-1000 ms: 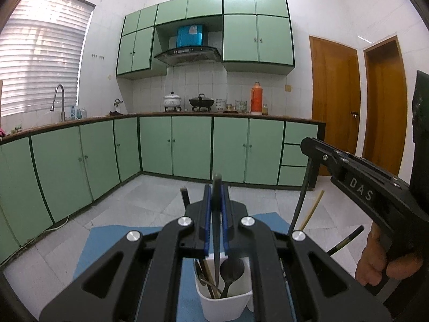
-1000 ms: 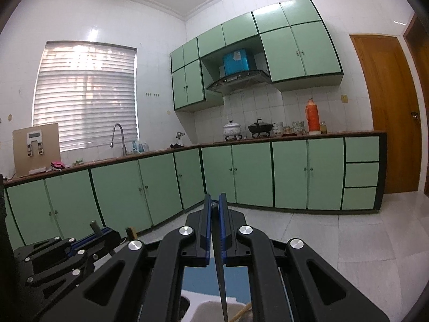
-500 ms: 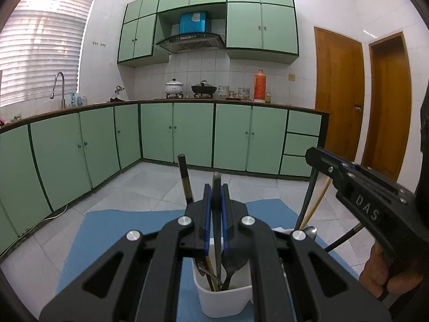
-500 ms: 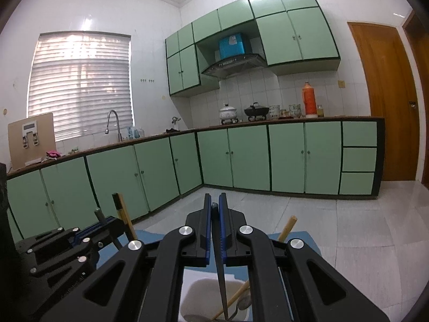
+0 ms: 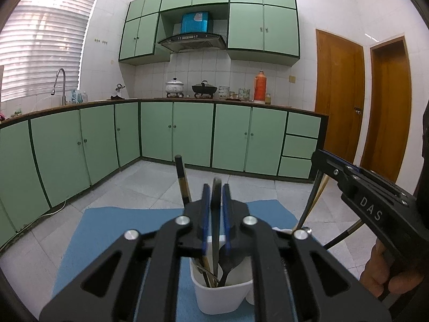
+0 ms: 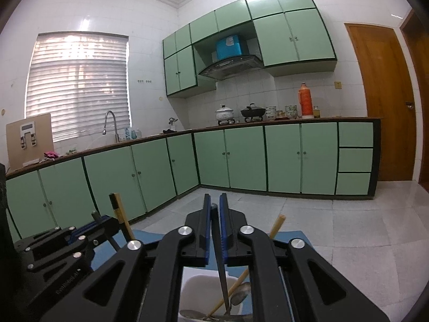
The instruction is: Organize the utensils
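Green kitchen cabinets fill the background; low in both frames a white utensil holder (image 5: 222,292) stands on a blue mat (image 5: 107,230). The left gripper (image 5: 214,201) is letting its fingers part around a dark upright handle (image 5: 215,187) whose lower end sits in the holder, directly below. The right gripper (image 6: 213,209) is likewise opening around a slim metal utensil (image 6: 222,268) dropping into the second holder (image 6: 198,284). Both long axes run near vertical. Holder bases and utensil heads are mostly hidden behind the gripper bodies.
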Motion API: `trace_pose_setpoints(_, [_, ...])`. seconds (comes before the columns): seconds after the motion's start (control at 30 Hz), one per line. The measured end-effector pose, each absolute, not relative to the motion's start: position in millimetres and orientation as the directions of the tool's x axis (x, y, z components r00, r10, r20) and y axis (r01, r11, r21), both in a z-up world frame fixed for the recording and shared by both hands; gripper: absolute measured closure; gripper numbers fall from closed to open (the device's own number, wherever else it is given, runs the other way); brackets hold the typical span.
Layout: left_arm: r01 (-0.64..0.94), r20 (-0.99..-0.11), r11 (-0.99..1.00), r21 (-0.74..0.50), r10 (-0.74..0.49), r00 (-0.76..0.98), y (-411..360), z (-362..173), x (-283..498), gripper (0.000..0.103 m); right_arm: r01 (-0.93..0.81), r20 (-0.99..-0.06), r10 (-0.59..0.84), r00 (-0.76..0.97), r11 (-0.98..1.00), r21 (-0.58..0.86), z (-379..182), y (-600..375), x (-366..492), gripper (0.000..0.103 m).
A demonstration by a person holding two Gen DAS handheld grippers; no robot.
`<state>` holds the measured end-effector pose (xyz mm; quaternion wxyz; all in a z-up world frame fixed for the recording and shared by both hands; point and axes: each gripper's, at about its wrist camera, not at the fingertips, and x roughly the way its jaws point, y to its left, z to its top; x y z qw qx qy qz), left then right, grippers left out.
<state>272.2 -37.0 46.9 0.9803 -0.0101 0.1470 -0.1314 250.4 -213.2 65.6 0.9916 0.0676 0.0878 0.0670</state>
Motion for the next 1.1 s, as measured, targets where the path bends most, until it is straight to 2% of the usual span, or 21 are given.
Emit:
trace_pose_setpoints(0.07, [0.251, -0.271, 0.966, -0.062, -0.258, 0.927, -33.8, 49.1, 268.4, 0.073, -0.121, -0.154, 0.143, 0.978, 0.982, 0.145, 67.1, -214.5, 247.1, 0.092])
trace_pose_setpoints(0.13, [0.252, -0.261, 0.966, -0.06, -0.259, 0.93, -31.6, 51.1, 264.9, 0.072, -0.12, -0.137, 0.139, 0.981, 0.982, 0.145, 71.0, -217.5, 241.2, 0.088])
trace_pose_setpoints(0.3, [0.248, -0.238, 0.967, -0.06, -0.255, 0.937, -28.0, 55.6, 254.4, 0.06, -0.115, -0.099, 0.13, 0.986, 0.983, 0.146, 78.6, -224.2, 225.8, 0.075])
trace_pose_setpoints(0.57, [0.247, -0.209, 0.967, -0.061, -0.254, 0.944, -25.5, 60.1, 233.3, 0.044, -0.112, -0.061, 0.121, 0.991, 0.985, 0.13, 81.0, -229.4, 195.0, 0.064])
trace_pose_setpoints(0.87, [0.229, -0.192, 0.97, -0.075, -0.24, 0.952, -14.2, 56.7, 204.0, 0.029, -0.111, -0.058, 0.12, 0.991, 0.985, 0.135, 71.8, -233.8, 166.4, 0.052])
trace_pose_setpoints(1.1, [0.213, -0.22, 0.974, -0.077, -0.225, 0.949, -8.1, 43.3, 179.6, 0.017, -0.097, -0.084, 0.11, 0.99, 0.984, 0.15, 56.5, -238.9, 142.8, 0.04])
